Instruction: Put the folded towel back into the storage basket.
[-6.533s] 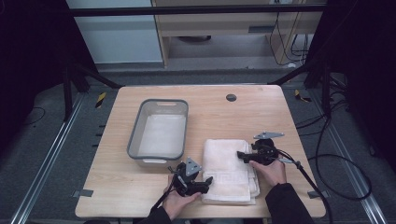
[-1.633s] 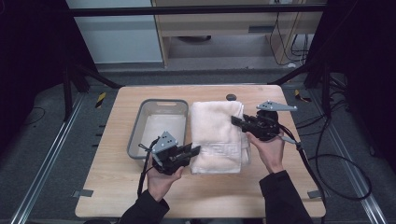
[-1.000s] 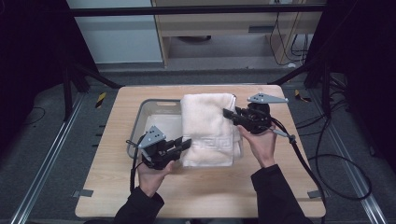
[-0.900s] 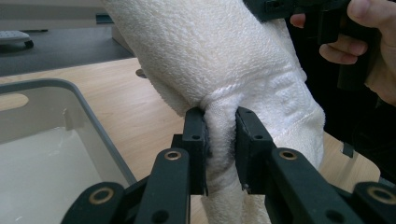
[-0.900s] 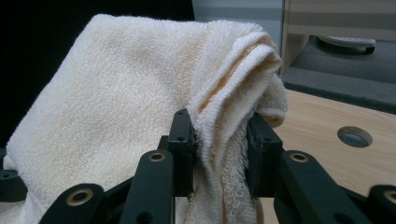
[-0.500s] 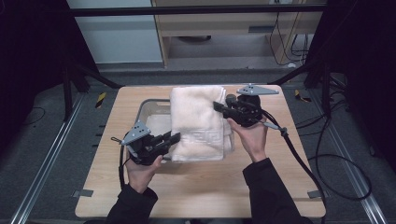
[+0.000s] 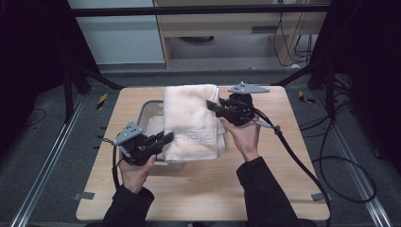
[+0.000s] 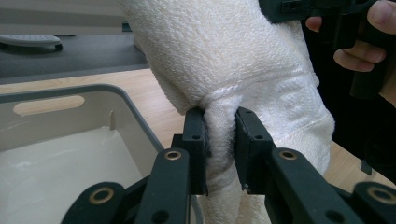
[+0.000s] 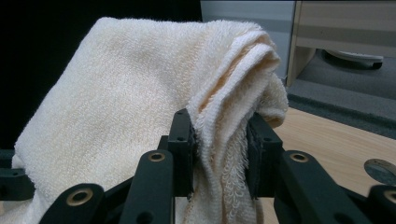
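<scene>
A folded cream towel (image 7: pixel 191 120) hangs in the air above the grey plastic bin (image 7: pixel 150 109), stretched between both grippers. My left gripper (image 7: pixel 166 139) is shut on the towel's near left corner (image 8: pixel 219 140), with the cloth bunched between its pads. At the towel's far right edge, my right gripper (image 7: pixel 211 105) is shut on several folded layers (image 9: pixel 219 140). The bin (image 8: pixel 70 135) lies below and left of the towel in the left gripper view, its pale floor bare.
The bin sits on a wooden table (image 7: pixel 283 156) with bare wood to the right and front. A small dark disc (image 9: pixel 380 170) lies on the table near the far edge. Black cables (image 7: pixel 302 161) trail off the right side. Metal rails flank the table.
Both grippers have carried the towel leftward and a little up, from the table's right half to above the bin. The grip on each end is unchanged.
</scene>
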A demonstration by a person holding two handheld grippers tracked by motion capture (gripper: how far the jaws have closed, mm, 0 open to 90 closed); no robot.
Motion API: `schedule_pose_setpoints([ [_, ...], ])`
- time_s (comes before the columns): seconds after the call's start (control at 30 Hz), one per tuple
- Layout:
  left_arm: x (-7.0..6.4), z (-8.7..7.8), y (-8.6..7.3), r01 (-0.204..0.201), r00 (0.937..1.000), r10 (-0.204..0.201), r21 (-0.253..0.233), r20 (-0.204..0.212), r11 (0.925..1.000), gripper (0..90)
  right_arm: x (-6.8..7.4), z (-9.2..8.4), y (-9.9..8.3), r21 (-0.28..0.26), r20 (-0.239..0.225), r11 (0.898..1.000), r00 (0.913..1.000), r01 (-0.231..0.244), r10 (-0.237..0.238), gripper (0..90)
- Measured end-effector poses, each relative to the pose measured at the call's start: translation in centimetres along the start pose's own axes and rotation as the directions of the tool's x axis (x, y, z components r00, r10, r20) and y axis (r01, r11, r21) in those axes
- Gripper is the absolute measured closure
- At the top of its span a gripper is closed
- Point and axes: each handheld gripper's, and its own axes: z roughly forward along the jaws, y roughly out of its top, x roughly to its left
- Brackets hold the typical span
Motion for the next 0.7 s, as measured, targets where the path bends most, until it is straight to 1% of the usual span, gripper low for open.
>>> schedule_pose_setpoints([
  [0.23, 0.8, -0.8, 0.1, 0.007, 0.9997, -0.008, -0.007, -0.022, 0.9999, 75.2, 0.7, 0.9, 0.3, -0.002, -0.013, 1.000, 0.9999, -0.005, 0.005, 67.8],
  [0.3, 1.0, -1.0, 0.1, 0.005, 0.9996, -0.005, -0.007, -0.029, 1.0000, 75.2, 0.9, 1.2, 0.5, -0.001, -0.014, 1.000, 0.9999, 0.000, 0.000, 67.8],
  [0.37, 1.3, -1.2, 0.1, 0.013, 0.9993, -0.013, -0.007, -0.034, 0.9999, 75.2, 1.2, 1.6, 0.7, 0.000, -0.014, 1.000, 0.9999, 0.004, -0.004, 67.8],
  [0.57, 1.8, -2.0, 0.3, 0.002, 0.9979, -0.003, -0.010, -0.065, 0.9999, 75.1, 2.0, 2.4, 1.1, -0.003, -0.023, 1.000, 0.9997, 0.010, -0.010, 67.8],
  [0.7, 2.1, -2.4, 0.5, 0.003, 0.9972, -0.004, -0.016, -0.075, 0.9999, 75.2, 2.4, 2.8, 1.5, -0.005, -0.028, 1.000, 0.9995, 0.011, -0.011, 67.8],
])
